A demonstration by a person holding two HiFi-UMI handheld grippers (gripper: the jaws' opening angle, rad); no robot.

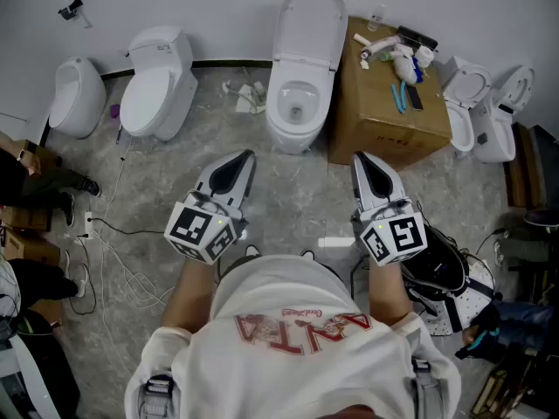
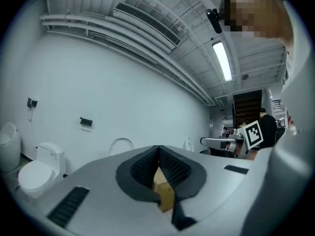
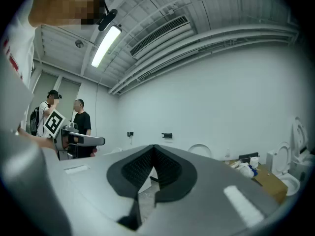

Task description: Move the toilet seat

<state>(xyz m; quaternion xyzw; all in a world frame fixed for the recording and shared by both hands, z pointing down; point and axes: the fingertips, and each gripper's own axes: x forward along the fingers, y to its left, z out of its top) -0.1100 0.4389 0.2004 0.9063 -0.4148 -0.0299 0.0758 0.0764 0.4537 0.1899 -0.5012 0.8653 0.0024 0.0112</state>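
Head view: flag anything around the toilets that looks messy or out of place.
Bottles and tools lie scattered on top of the cardboard box right of the toilet with its lid up. Loose white cables sprawl over the floor at left, and white scraps lie by the wall left of that toilet. Nothing looks spilled or broken.
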